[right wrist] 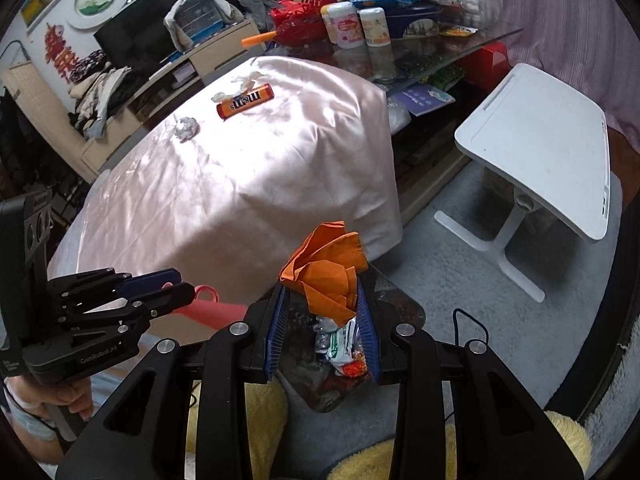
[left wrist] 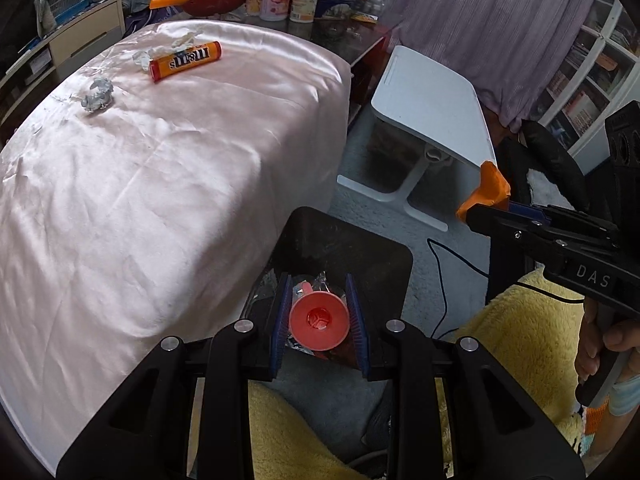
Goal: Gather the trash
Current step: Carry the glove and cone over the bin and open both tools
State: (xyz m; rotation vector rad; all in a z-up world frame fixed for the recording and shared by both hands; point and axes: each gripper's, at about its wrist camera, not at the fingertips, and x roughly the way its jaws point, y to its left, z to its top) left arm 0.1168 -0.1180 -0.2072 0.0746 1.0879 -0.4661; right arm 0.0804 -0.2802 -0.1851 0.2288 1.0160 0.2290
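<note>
Pink satin tablecloth [left wrist: 168, 184] carries a candy tube [left wrist: 185, 61] and foil ball [left wrist: 97, 94].

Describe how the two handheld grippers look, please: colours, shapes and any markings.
Both are black plastic pistol-grip tools with linked scissor arms, silver pivot bolts and blue ribbed finger pads. The left gripper reads "GenRobot.AI" in white; the right gripper reads "DAS".

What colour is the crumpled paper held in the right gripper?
Orange: the crumpled paper shows best in the right wrist view.

A home living room: television [right wrist: 160, 32], cluttered glass table [right wrist: 440, 46].
</note>
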